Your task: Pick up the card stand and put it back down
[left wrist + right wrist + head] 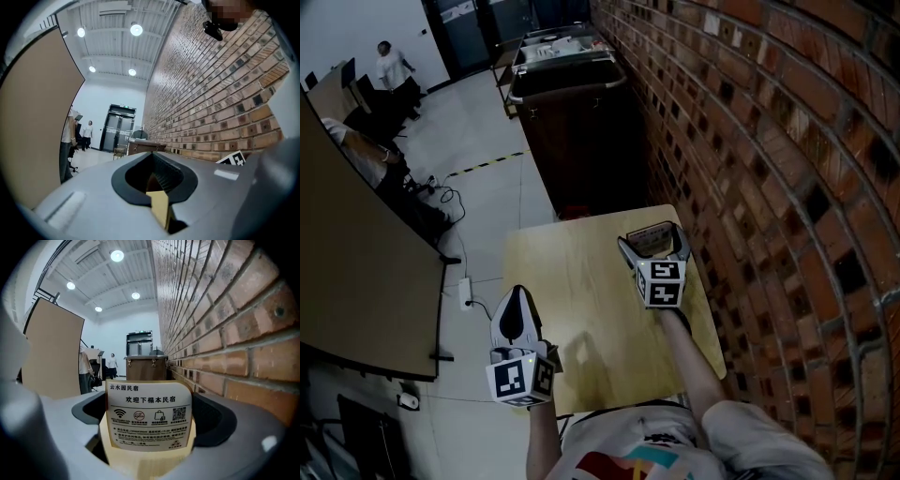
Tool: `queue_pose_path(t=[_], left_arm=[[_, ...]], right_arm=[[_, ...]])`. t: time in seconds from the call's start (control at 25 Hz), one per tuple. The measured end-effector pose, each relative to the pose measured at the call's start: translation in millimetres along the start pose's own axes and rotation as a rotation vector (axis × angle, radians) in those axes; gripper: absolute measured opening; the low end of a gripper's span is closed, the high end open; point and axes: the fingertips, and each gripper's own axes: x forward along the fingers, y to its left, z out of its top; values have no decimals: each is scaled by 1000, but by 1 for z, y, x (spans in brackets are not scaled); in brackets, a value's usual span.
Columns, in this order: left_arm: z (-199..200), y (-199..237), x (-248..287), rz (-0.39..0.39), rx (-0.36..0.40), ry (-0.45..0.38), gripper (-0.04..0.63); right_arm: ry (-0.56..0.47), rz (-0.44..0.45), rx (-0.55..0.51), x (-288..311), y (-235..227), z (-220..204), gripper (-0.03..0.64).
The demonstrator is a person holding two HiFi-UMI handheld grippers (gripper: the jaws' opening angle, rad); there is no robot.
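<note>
The card stand (652,239), a white printed card on a wooden base, is upright near the far right corner of the small wooden table (581,281). My right gripper (654,247) is open, one jaw on each side of the stand, with a small gap showing on both sides. In the right gripper view the card stand (149,420) fills the space inside the right gripper (150,404). My left gripper (517,292) hangs over the table's left edge, shut and holding nothing. In the left gripper view the jaws of the left gripper (157,180) meet.
A brick wall (769,187) runs close along the table's right side. A dark brown cabinet (572,122) stands beyond the far edge. A tan partition board (356,262) is at the left, with cables and a power strip (467,292) on the floor. A person (392,66) is far back.
</note>
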Motion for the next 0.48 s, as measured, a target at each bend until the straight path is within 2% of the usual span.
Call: queue_pose_path(t=[0.24,0.48], left_arm=[[-7,15,10,32,10,25,5],[-17,27,22,51,10,58,5]], right_arm=[[133,-19,5,39,-3,-61,557],[197,-55,72,72,-7,-86,557]])
